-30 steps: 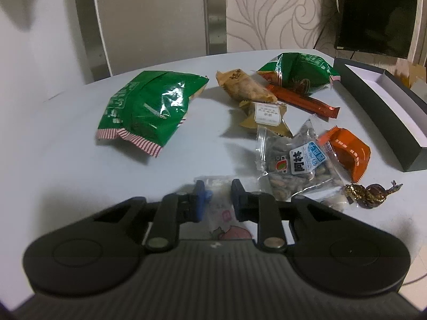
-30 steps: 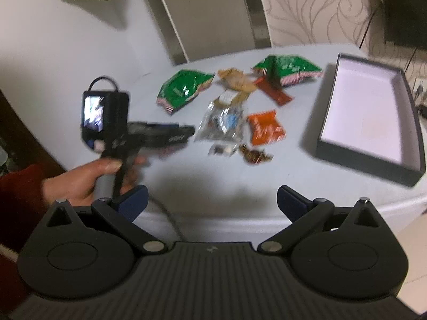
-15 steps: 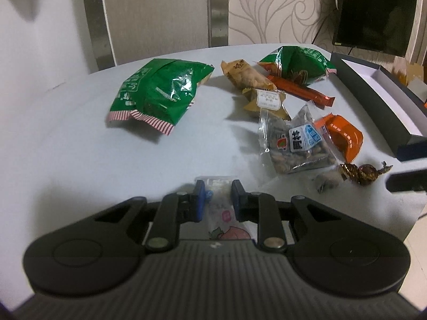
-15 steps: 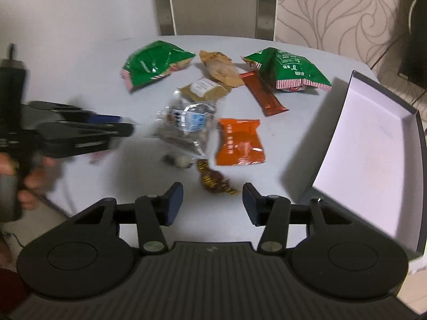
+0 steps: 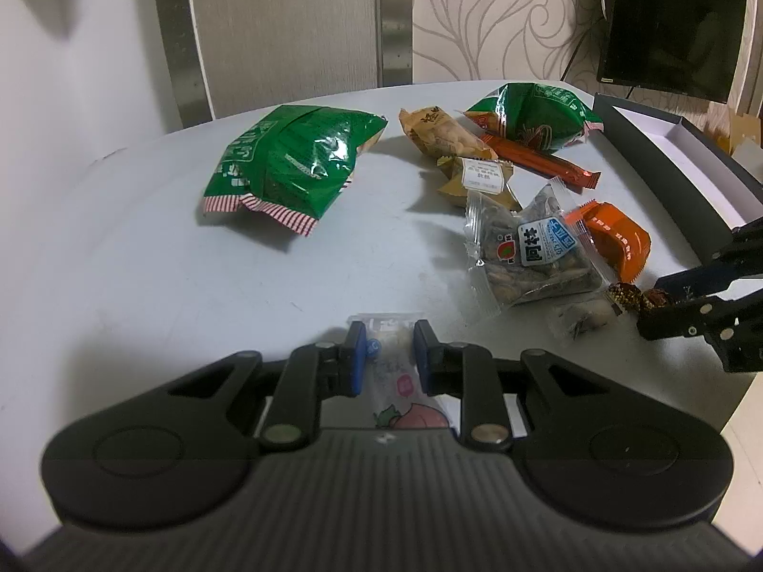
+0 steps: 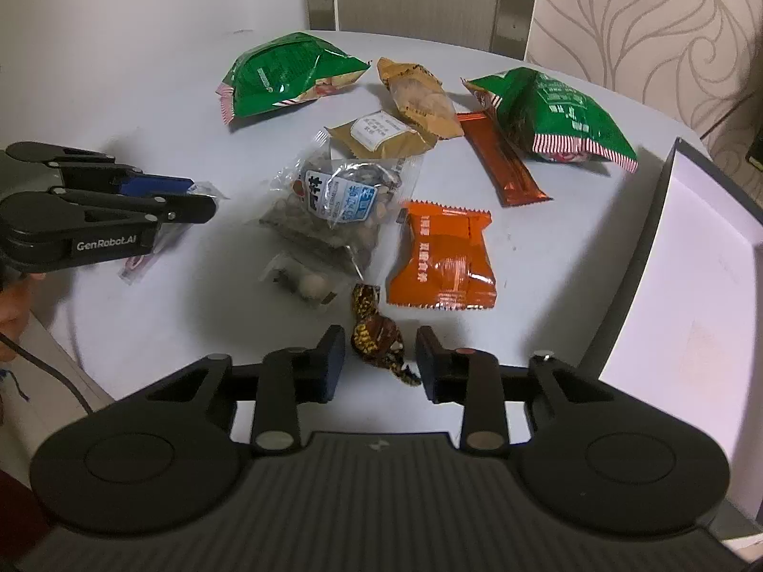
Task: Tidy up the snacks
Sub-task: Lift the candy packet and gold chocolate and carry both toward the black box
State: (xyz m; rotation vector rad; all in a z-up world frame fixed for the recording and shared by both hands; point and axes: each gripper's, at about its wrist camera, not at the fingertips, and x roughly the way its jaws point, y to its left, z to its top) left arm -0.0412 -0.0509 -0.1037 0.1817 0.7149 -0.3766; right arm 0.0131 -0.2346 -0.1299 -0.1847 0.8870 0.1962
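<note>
Left gripper jaws clamped on clear packet. Right gripper jaws just closing, astride foil candy, gaps remain.

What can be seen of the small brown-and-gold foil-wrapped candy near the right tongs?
The small brown-and-gold foil-wrapped candy is crinkled and shiny, with twisted ends. It lies on the white round table near its front edge, just in front of the orange snack packet. It sits between the fingers of the right tongs, which have just been closing; contact is unclear.
</note>
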